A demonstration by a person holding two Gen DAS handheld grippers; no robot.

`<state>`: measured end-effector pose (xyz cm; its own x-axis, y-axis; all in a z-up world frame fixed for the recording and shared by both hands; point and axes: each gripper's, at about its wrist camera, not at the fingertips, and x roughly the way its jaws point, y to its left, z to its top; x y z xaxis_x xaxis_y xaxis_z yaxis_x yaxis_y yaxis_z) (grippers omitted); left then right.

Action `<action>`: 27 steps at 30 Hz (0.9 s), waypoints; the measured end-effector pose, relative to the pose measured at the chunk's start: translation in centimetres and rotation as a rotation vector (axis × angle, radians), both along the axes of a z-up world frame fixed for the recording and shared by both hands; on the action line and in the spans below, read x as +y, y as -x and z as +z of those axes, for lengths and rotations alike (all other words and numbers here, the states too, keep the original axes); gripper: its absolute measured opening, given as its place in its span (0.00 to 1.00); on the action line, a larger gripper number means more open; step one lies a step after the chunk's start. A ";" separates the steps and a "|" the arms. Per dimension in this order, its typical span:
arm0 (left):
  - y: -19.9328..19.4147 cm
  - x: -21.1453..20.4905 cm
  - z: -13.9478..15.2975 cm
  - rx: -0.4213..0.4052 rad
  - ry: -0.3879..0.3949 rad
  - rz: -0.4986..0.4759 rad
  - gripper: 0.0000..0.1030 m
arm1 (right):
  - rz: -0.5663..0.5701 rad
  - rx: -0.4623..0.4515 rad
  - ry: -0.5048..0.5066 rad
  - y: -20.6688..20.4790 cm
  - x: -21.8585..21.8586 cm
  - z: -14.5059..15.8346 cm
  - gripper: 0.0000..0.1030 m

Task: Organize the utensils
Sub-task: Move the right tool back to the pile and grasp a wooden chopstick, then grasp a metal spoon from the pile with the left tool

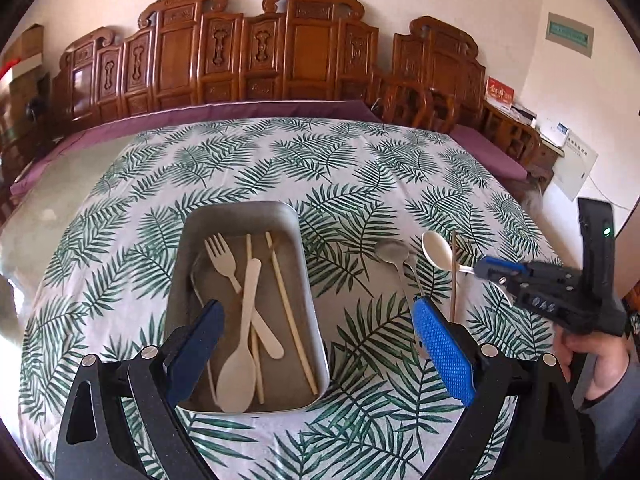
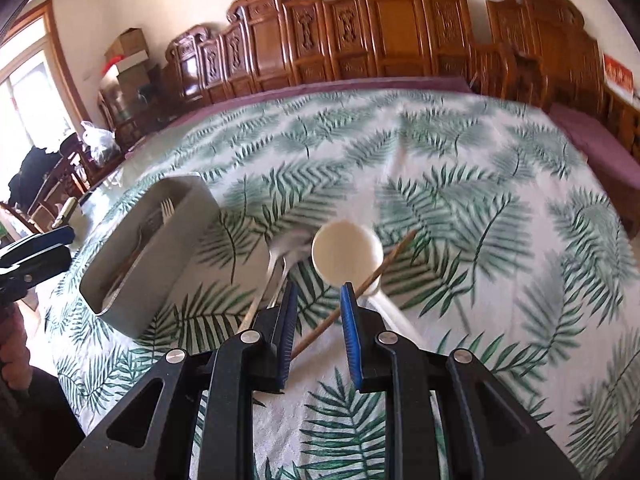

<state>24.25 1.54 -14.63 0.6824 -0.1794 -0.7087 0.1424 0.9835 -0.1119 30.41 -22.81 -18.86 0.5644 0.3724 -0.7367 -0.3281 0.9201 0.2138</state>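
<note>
A metal tray [image 1: 188, 248] on the leaf-print cloth holds a wooden fork [image 1: 222, 258], a wooden spoon [image 1: 238, 376], a wooden knife and chopsticks [image 1: 290, 316]. My left gripper [image 1: 320, 344] hangs open and empty over the tray's near end. To the right lie metal spoons [image 1: 390, 254], a white spoon [image 1: 438, 250] and a single chopstick [image 1: 454, 276]. In the right wrist view my right gripper [image 2: 318, 292] is open just above the chopstick [image 2: 394, 256], close behind the white spoon [image 2: 346, 256]. The tray [image 2: 160, 240] is to its left.
A carved wooden bench with a purple cushion [image 1: 256, 110] runs behind the table. The table's bare left part [image 1: 60, 184] lies beyond the cloth. A side cabinet with boxes [image 1: 560, 136] stands at the far right.
</note>
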 end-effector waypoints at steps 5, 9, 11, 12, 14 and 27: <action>-0.1 -0.6 -0.2 -0.003 0.008 0.001 0.89 | -0.041 0.048 0.036 -0.4 1.3 -2.0 0.36; -0.1 -1.2 -0.4 0.000 0.003 -0.005 0.89 | -0.064 0.054 0.078 -0.7 2.0 -2.8 0.36; 0.0 -1.5 -0.4 -0.005 0.000 -0.008 0.89 | -0.076 0.070 0.088 -1.0 2.1 -3.2 0.36; 0.0 -1.7 -0.4 -0.006 -0.004 -0.011 0.89 | -0.078 0.080 0.102 -1.1 2.2 -3.5 0.36; 0.0 -2.0 -0.5 -0.006 -0.008 -0.014 0.89 | -0.082 0.080 0.147 -1.1 2.3 -3.7 0.34; 0.4 -3.2 -0.4 -0.005 -0.039 -0.020 0.89 | -0.109 0.090 0.169 -0.4 0.1 -2.7 0.06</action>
